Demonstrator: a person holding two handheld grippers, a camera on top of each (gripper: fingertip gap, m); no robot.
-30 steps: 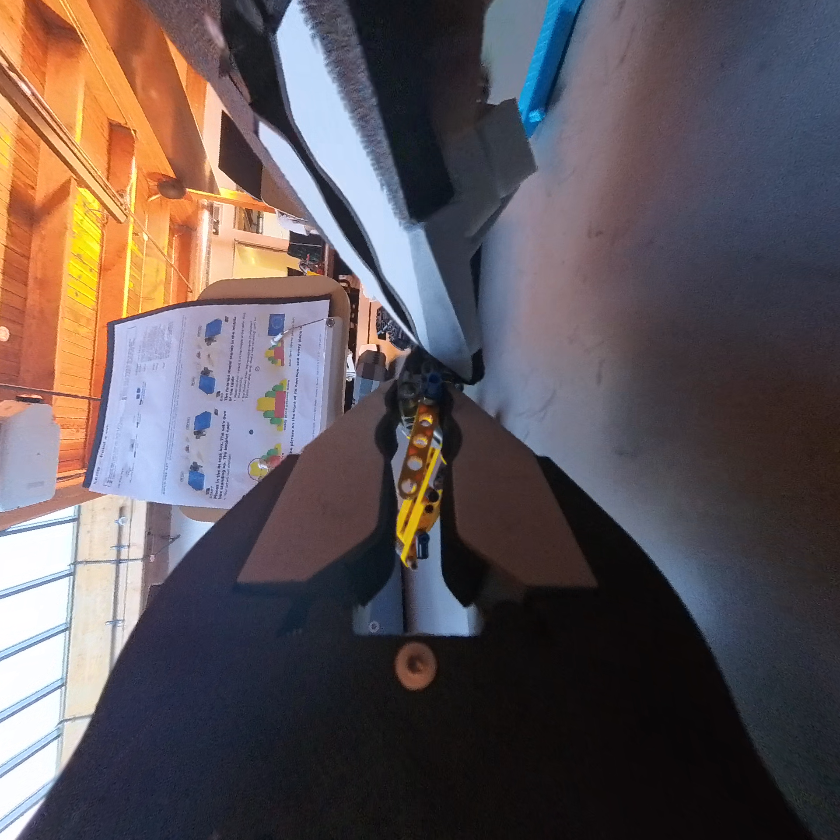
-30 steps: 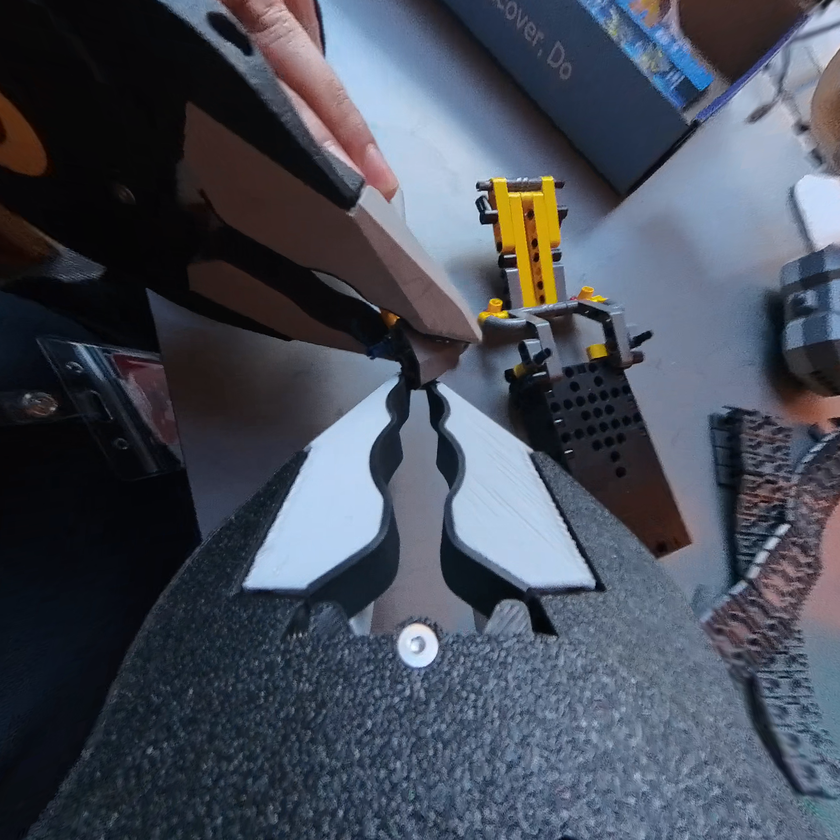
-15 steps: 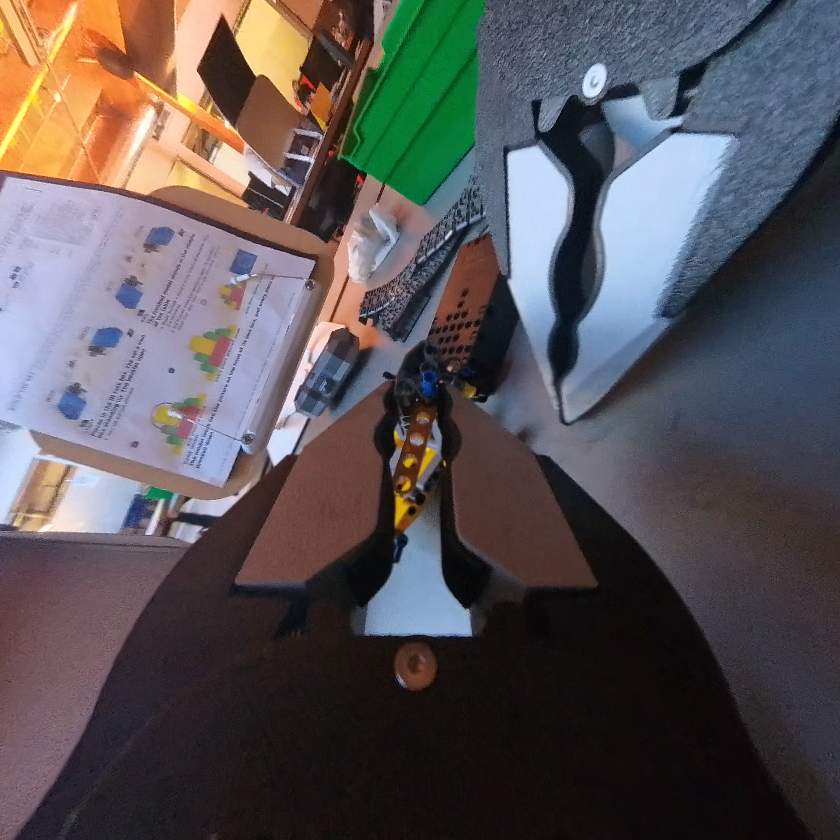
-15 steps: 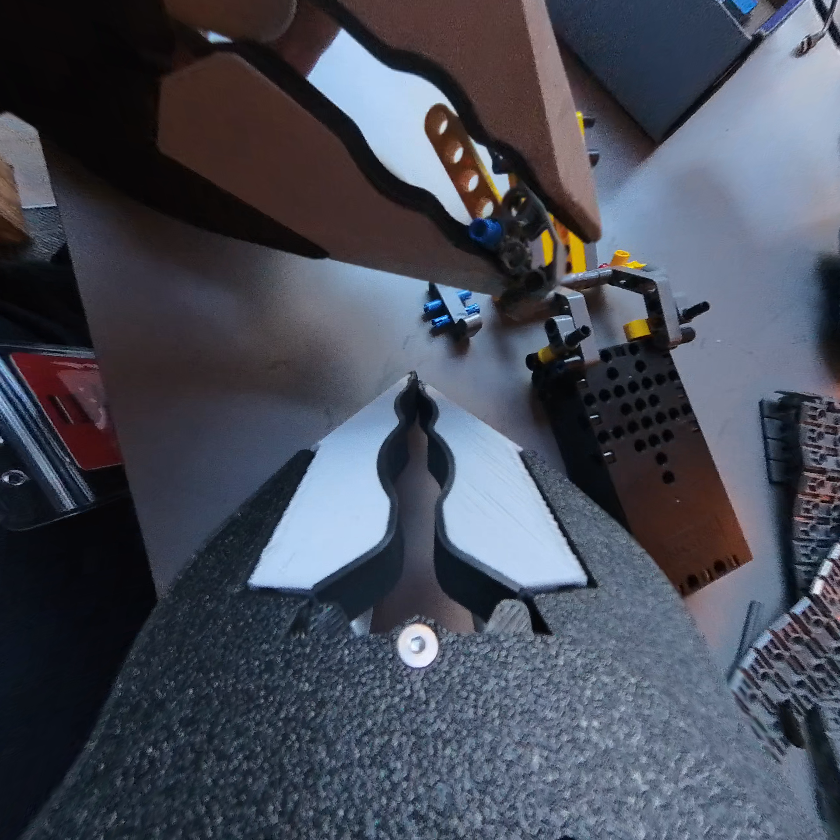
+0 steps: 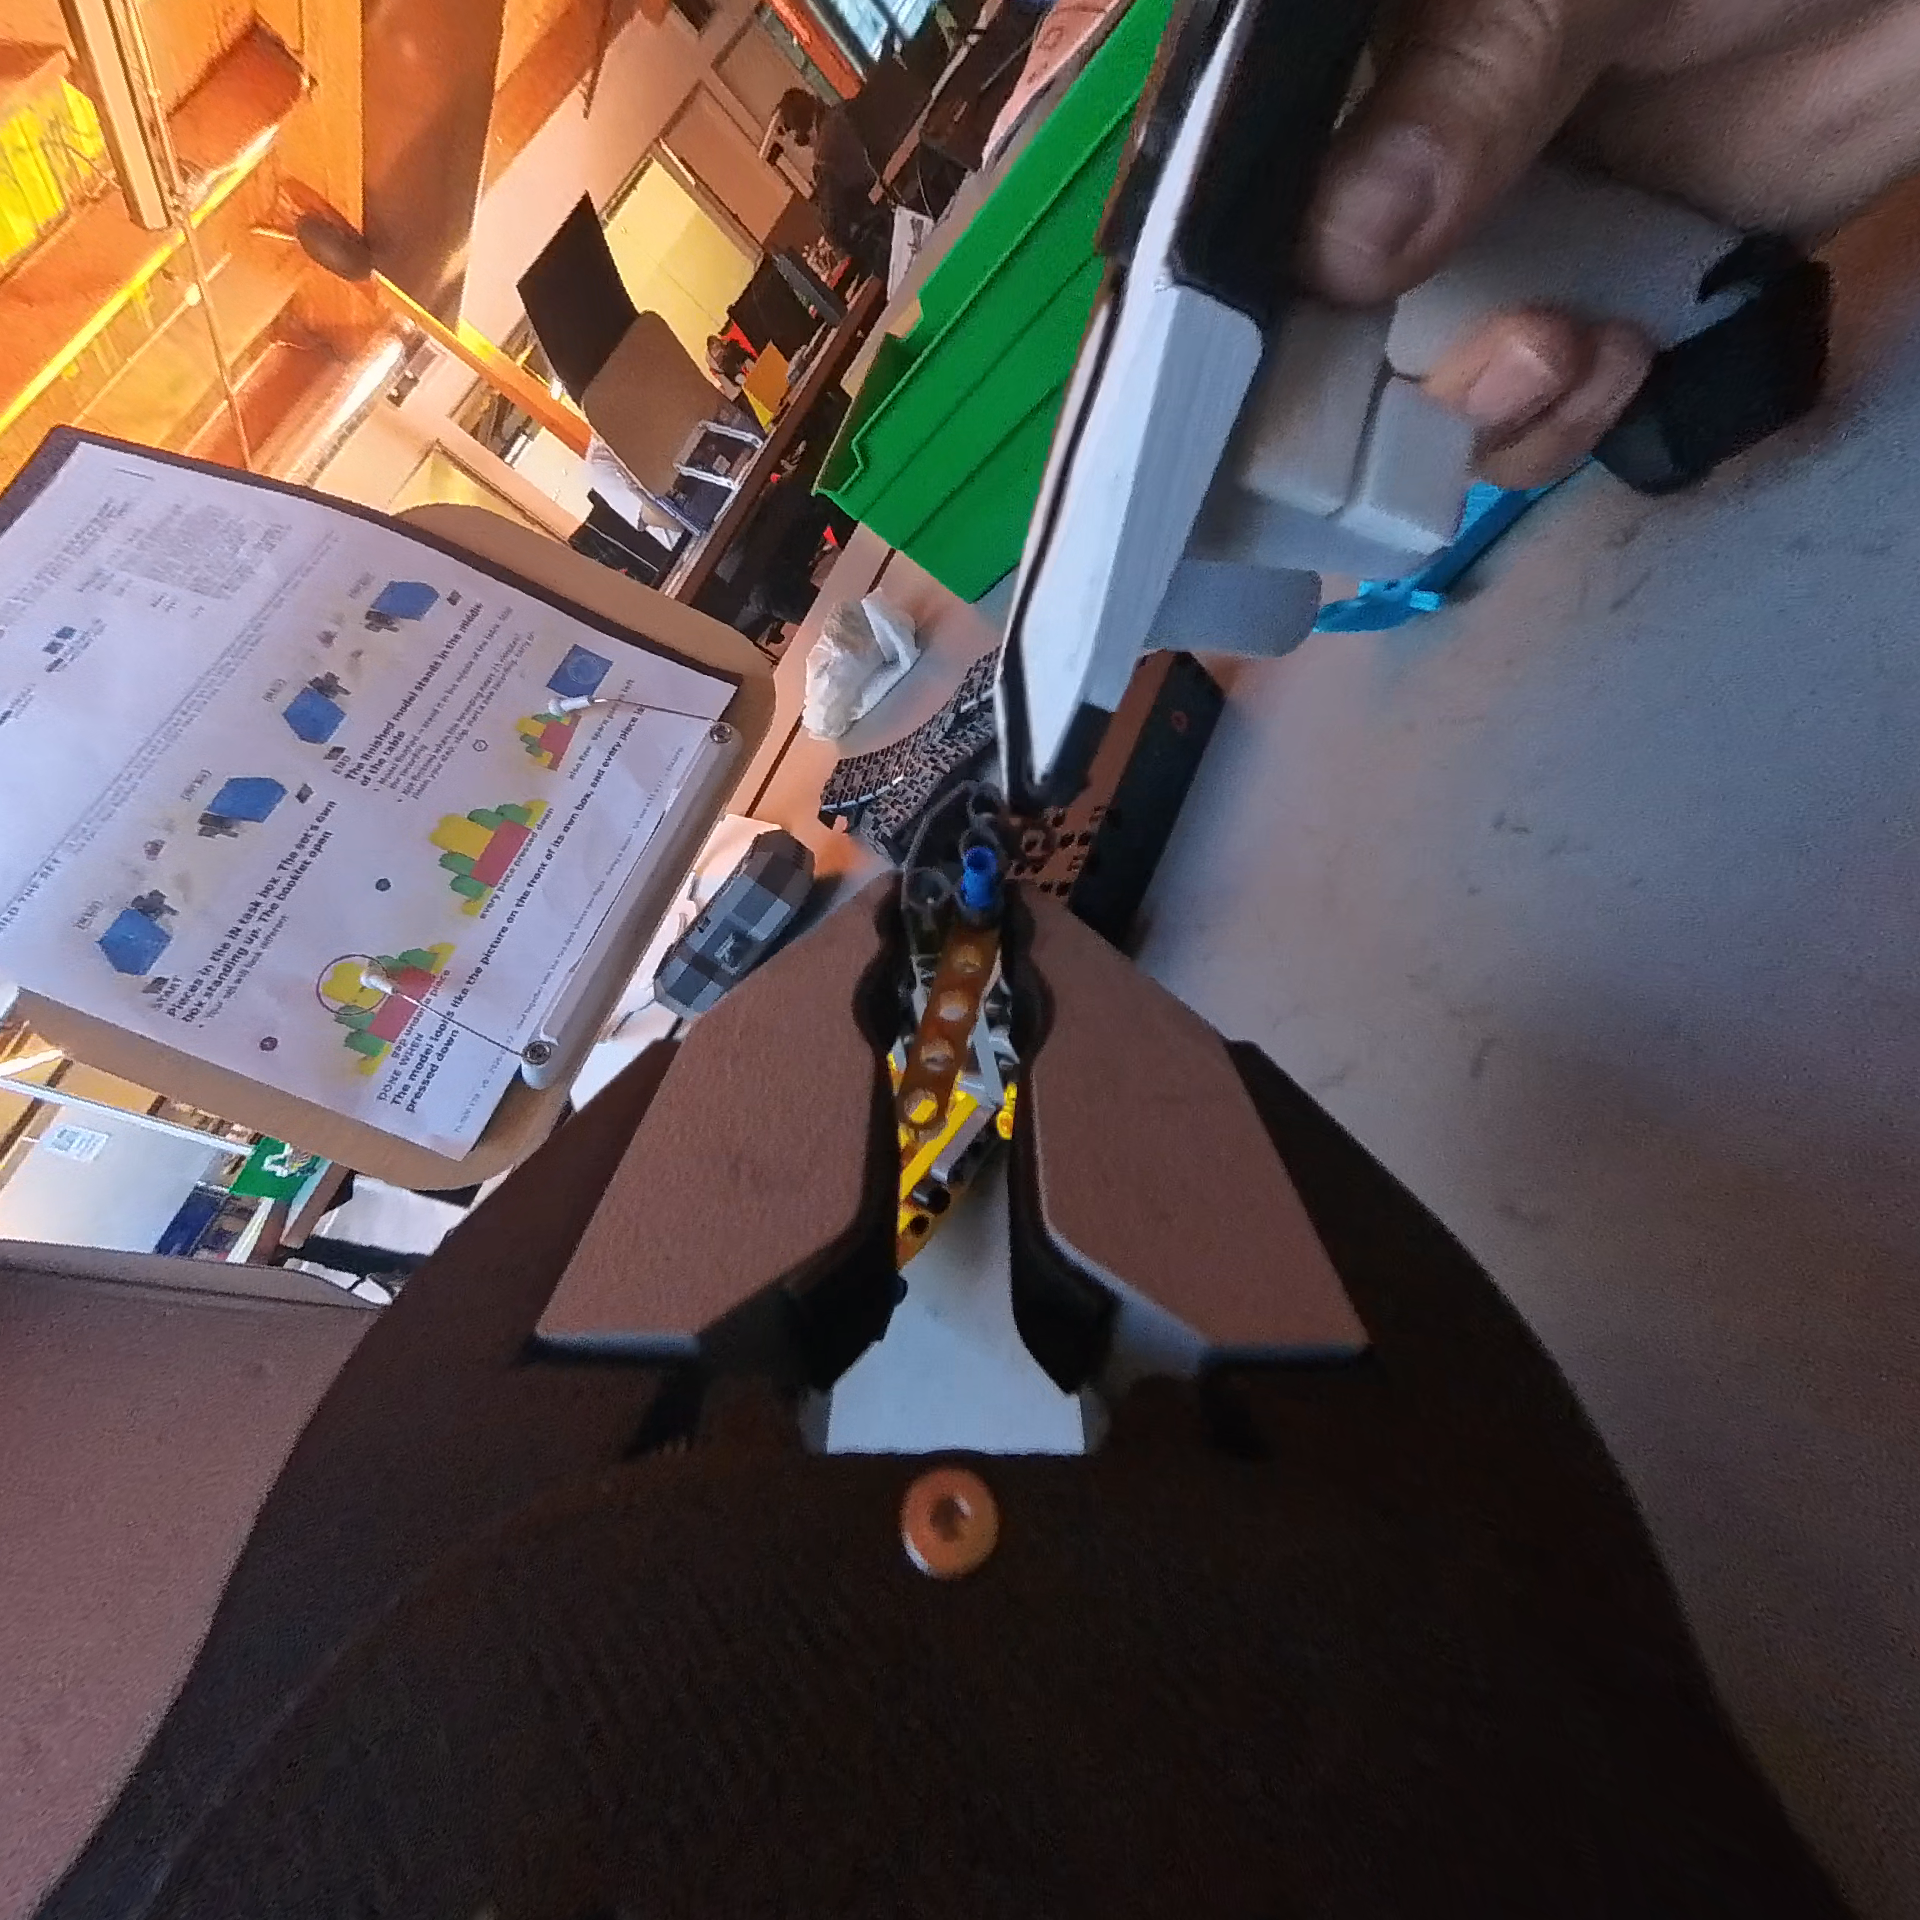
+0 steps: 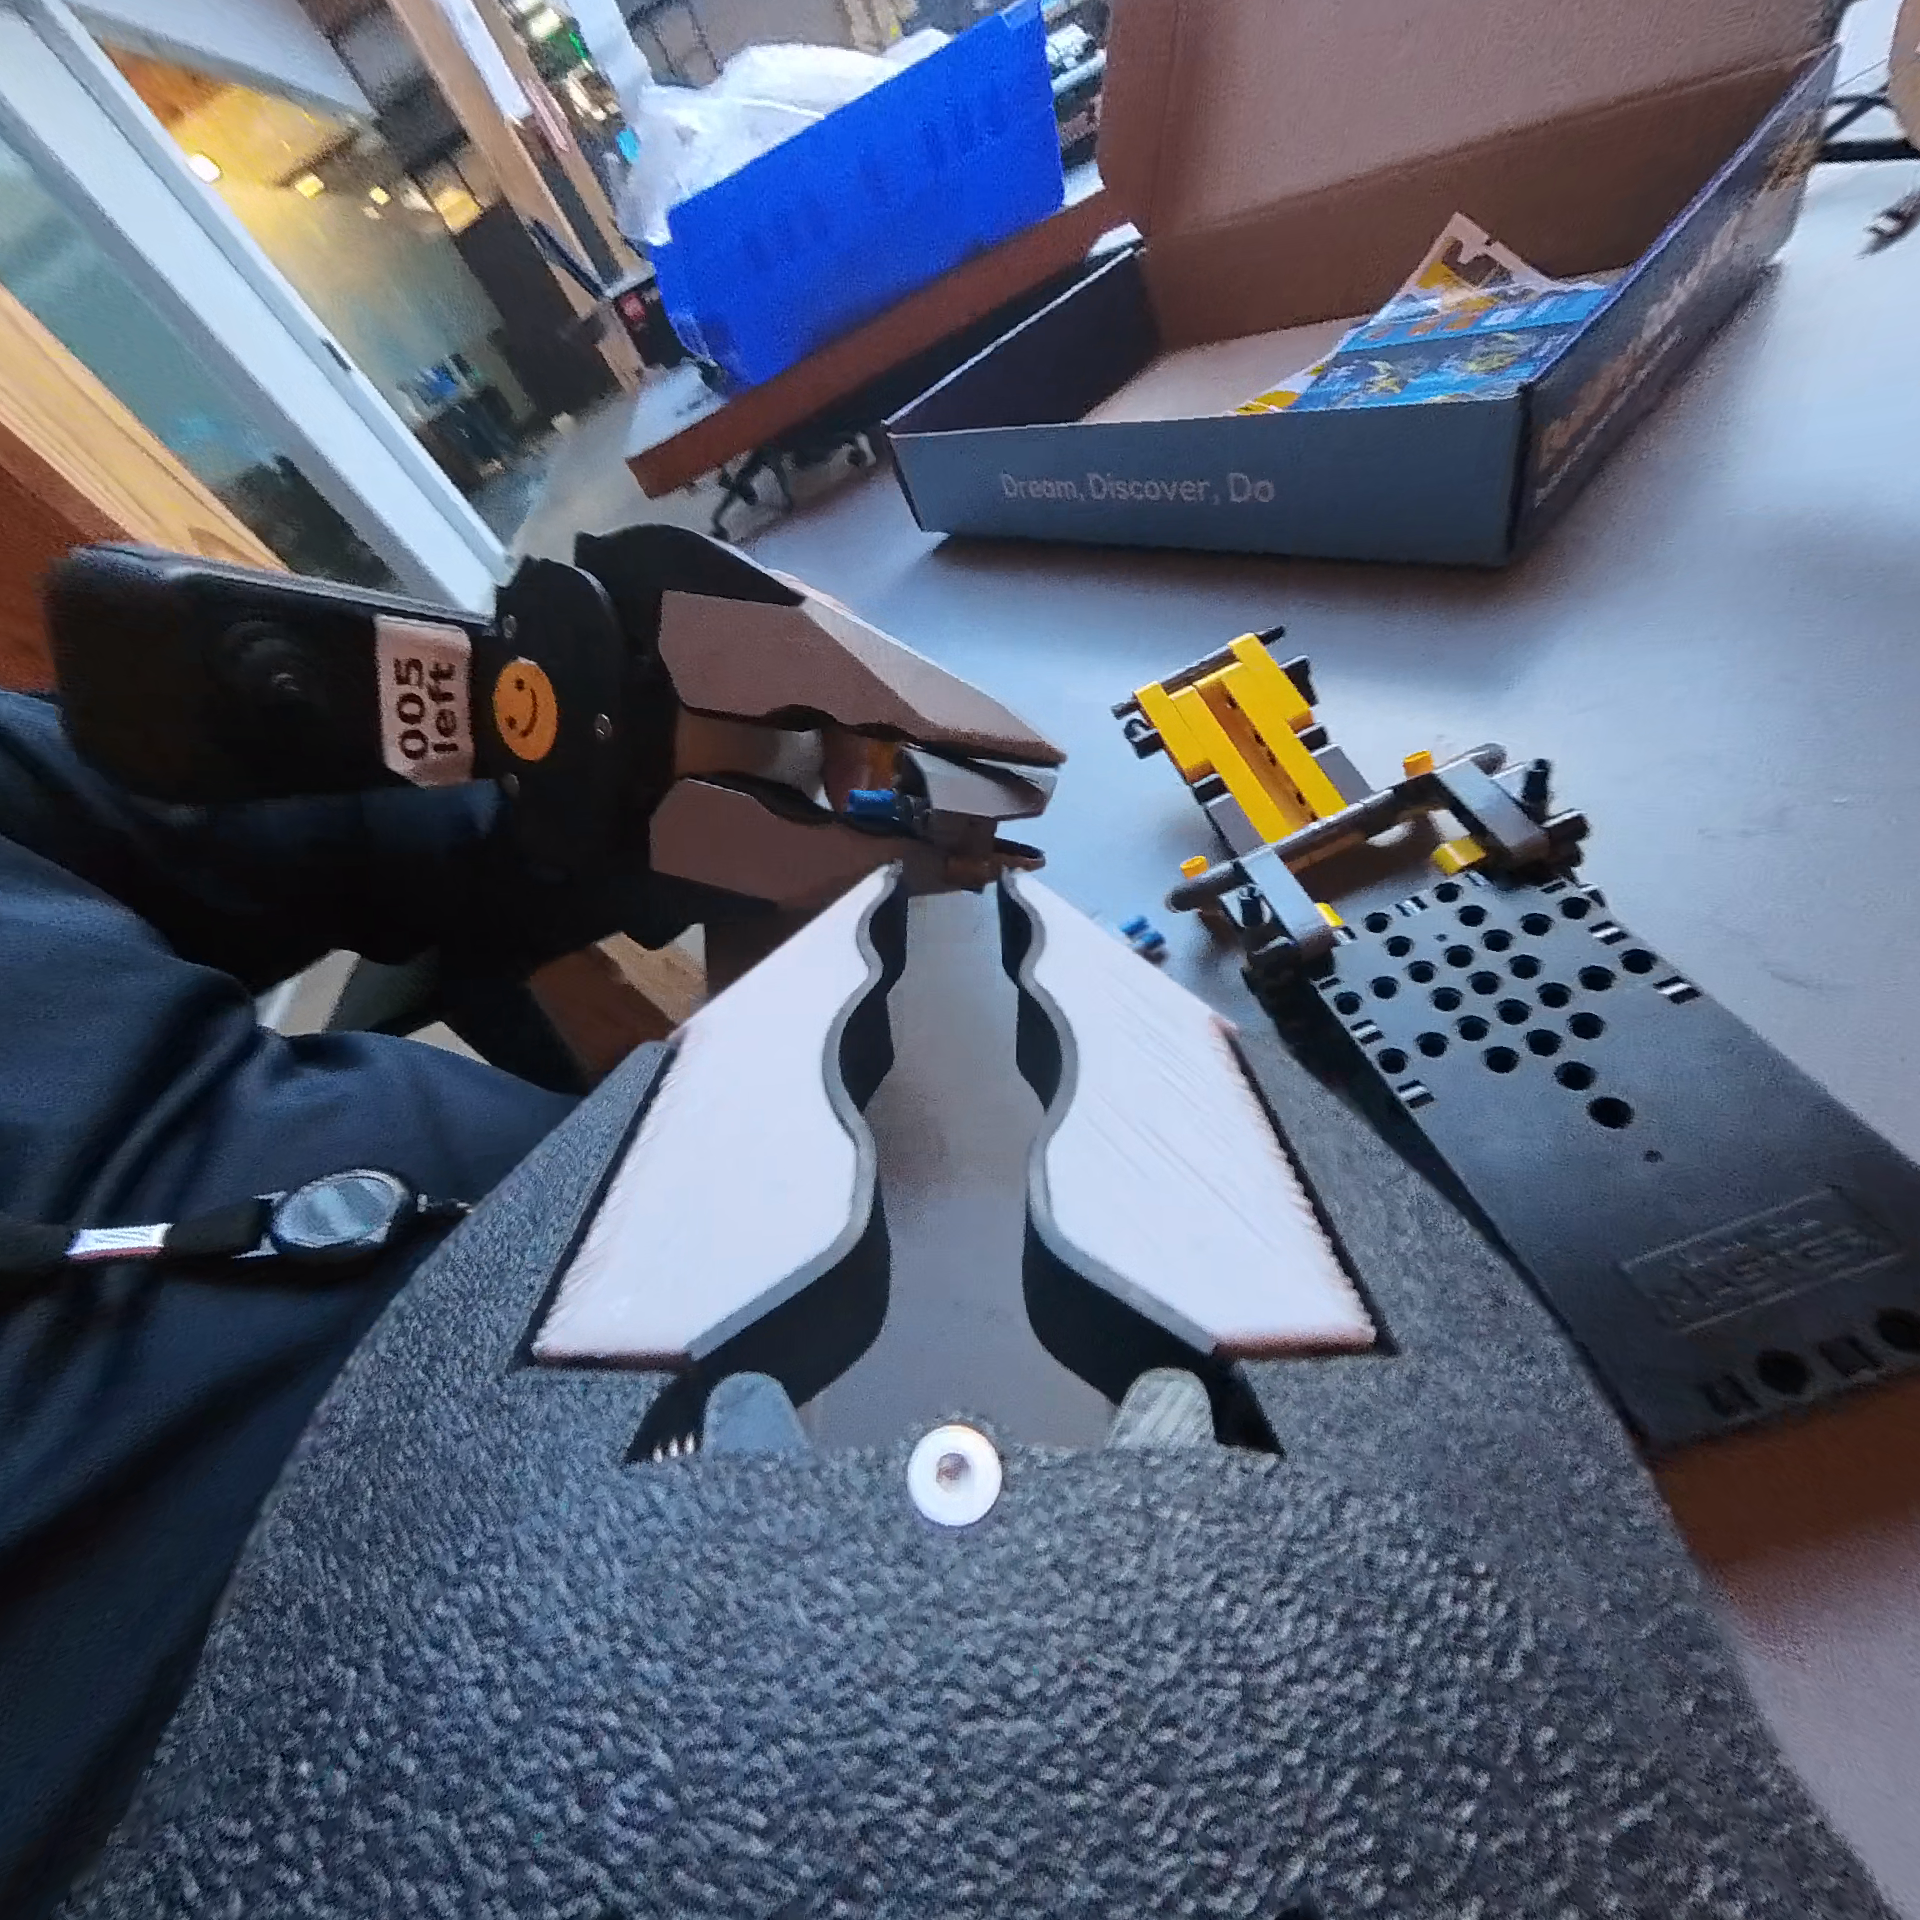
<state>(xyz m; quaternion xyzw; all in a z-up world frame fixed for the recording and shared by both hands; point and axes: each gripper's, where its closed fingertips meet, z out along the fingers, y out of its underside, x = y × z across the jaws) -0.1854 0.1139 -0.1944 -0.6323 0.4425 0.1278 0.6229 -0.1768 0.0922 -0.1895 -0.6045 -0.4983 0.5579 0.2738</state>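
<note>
Behind the yellow model (image 6: 1247,727), an open box (image 6: 1195,488) holds a booklet (image 6: 1455,343).

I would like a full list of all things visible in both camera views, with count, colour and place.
beam piece: one, orange with holes, blue pin at its tip, clamped in the left gripper.
yellow assembly: one, yellow and grey, on the table, joined to the plate's far end.
plate: one, black with holes, on the table, right of the right gripper.
box: one, blue, open, at the table's far side.
instruction sheet: one, white, on a stand at left.
bins: green, stacked behind.
left gripper: shut on the beam piece.
right gripper: open, empty, tips beside the left gripper.
hand: one, holding the right gripper's handle.
</note>
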